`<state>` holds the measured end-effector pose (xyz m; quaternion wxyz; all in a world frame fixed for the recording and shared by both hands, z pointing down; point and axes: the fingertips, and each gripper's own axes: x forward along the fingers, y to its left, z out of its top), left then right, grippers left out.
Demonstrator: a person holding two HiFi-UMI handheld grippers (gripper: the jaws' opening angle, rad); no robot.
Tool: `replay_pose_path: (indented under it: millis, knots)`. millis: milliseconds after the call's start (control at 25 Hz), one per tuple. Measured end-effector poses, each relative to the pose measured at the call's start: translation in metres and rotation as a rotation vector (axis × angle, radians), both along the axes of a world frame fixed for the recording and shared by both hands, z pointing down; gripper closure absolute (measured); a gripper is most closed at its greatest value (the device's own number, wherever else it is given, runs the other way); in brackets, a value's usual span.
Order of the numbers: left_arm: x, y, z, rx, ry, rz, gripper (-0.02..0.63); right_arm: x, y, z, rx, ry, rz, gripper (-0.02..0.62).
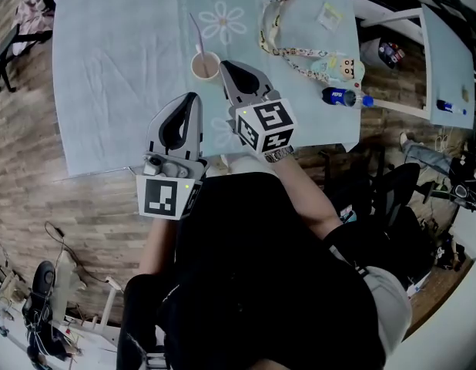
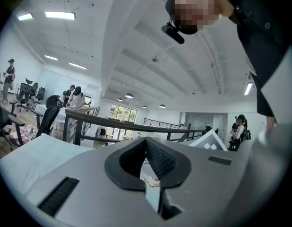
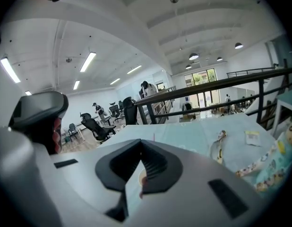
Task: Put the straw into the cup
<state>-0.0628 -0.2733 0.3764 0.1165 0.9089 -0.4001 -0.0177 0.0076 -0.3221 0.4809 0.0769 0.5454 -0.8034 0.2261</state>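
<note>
A paper cup point(image 1: 206, 66) stands on the pale blue tablecloth point(image 1: 122, 60), with a pink straw point(image 1: 197, 31) rising out of it and leaning to the far left. My right gripper point(image 1: 226, 66) hovers just right of the cup, shut with nothing between its jaws. In the right gripper view the jaws point(image 3: 140, 143) meet at their tips, and a bit of the cup point(image 3: 141, 178) shows through the gap below them. My left gripper point(image 1: 195, 97) hangs nearer to me, in front of the cup, also shut and empty; its tips point(image 2: 146, 139) touch.
A patterned lanyard point(image 1: 278, 37) lies right of the cup, with a small packet point(image 1: 329, 15), a cartoon pouch point(image 1: 340, 69) and a blue bottle point(image 1: 343, 96) beyond it. The table's near edge point(image 1: 130, 168) is close to my body. A white desk point(image 1: 447, 68) stands at the right.
</note>
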Motion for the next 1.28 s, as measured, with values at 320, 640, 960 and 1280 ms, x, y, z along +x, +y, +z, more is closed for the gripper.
replay_pose_path:
  millis: [320, 640, 960, 1280]
  knots:
    - [0.017, 0.037, -0.016, 0.046, -0.006, 0.001, 0.592, 0.014, 0.046, -0.054, 0.114, -0.011, -0.032, 0.586]
    - [0.029, 0.068, -0.044, 0.129, 0.045, 0.008, 0.592, 0.033, 0.095, -0.114, 0.236, -0.024, -0.027, 0.586]
    - [0.031, 0.090, -0.060, 0.151, 0.036, -0.008, 0.592, 0.054, 0.131, -0.176, 0.367, -0.013, -0.014, 0.586]
    - [0.035, 0.105, -0.084, 0.205, 0.071, -0.007, 0.592, 0.062, 0.150, -0.200, 0.414, -0.018, -0.022, 0.586]
